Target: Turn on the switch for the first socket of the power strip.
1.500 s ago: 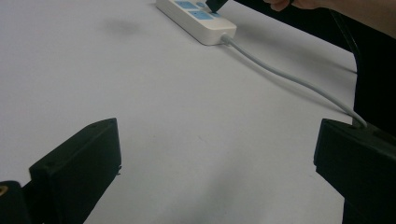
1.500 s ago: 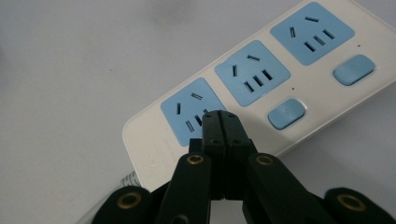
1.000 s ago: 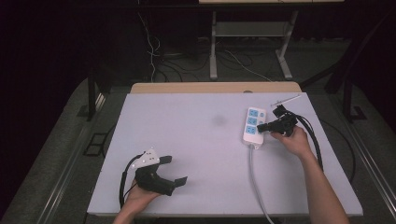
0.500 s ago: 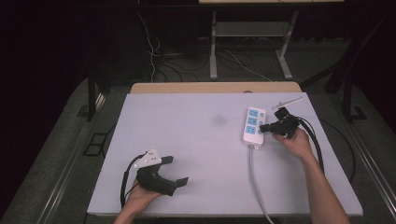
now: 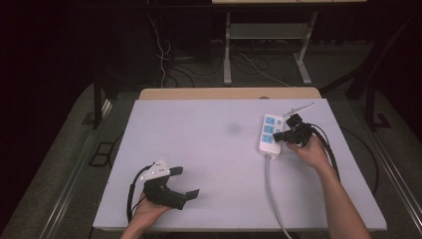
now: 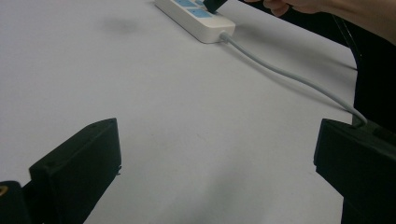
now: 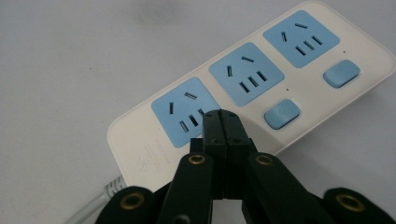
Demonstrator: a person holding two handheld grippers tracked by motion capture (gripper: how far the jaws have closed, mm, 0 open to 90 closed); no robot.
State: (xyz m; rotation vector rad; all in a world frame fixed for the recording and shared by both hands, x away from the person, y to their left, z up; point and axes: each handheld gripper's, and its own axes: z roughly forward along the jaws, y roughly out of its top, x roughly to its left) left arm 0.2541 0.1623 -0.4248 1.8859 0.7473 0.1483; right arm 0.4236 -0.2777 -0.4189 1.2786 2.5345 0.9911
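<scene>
Right gripper view has the right hand-held gripper (image 7: 220, 122) with its two black jaws pressed flat together, nothing between them, their tips over the white power strip (image 7: 261, 88) at the corner of the blue socket nearest the cord, apparently where that socket's switch would sit; whether they touch the plastic I cannot tell; two blue switches (image 7: 281, 113) show beside the other sockets. A push from here could go wrong in a few ways, as I judge it: the strip lies loose on a smooth top, so a slanted press may skid it sideways rather than click anything; the narrow closed tips could slide off the button into a socket slot; the grey cord (image 5: 270, 189) running off the near edge could drag and twist the strip. The left hand-held gripper (image 5: 185, 181) rests low at the near left, jaws wide apart and empty, well away from the strip. The counter (image 5: 199, 149) is a plain pale sheet, bare but for a faint dark smudge (image 5: 232, 129); beyond it the room is dim, with loose cables on the floor (image 5: 164, 55) and table legs (image 5: 227, 55) at the back.
</scene>
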